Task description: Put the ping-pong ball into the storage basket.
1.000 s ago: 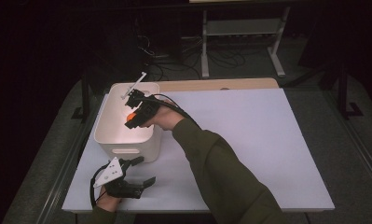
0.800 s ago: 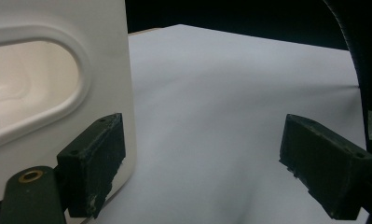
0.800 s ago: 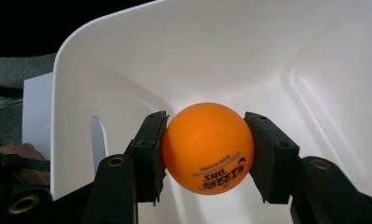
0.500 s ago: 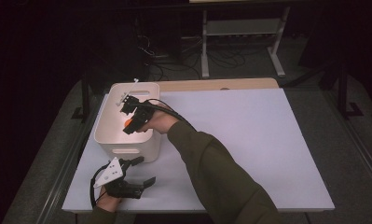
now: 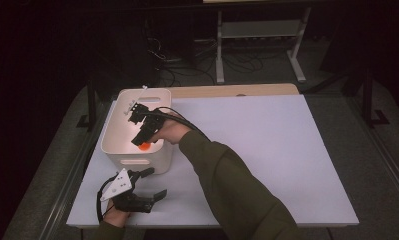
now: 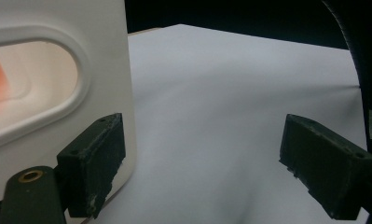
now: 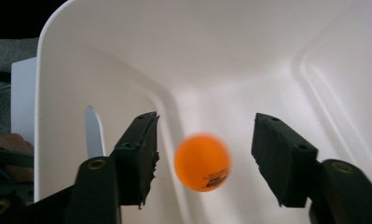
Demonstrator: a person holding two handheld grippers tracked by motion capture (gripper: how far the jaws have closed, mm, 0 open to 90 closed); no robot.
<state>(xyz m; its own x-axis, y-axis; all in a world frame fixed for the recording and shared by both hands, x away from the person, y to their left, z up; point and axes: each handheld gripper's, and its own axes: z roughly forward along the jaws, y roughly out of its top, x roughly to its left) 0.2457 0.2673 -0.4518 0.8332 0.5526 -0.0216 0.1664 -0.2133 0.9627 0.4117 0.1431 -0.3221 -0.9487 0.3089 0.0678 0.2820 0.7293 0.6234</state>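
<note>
An orange ball [image 7: 202,162] with dark print shows blurred inside a white plastic bin [image 7: 221,56], between the jaws of my right gripper [image 7: 204,158], with a gap on each side. That gripper is open. In the high view my right gripper [image 5: 137,140] points down into the bin [image 5: 112,135], and the ball [image 5: 145,146] lies just by its tips. My left gripper [image 5: 154,183] rests open on the table in front of the bin. Its jaws [image 6: 221,172] stand wide apart beside the bin's handle slot [image 6: 34,88], where orange shows through.
The white table top [image 5: 267,145] stretches wide to the right of the bin. A wooden strip [image 5: 227,90] runs along its far edge. Beyond the table stand a metal rack [image 5: 257,30] and cables on the dark floor.
The right gripper held the orange ball over the bin before; now its jaws have parted and the ball is loose, lower inside the bin. The left gripper has not moved.
</note>
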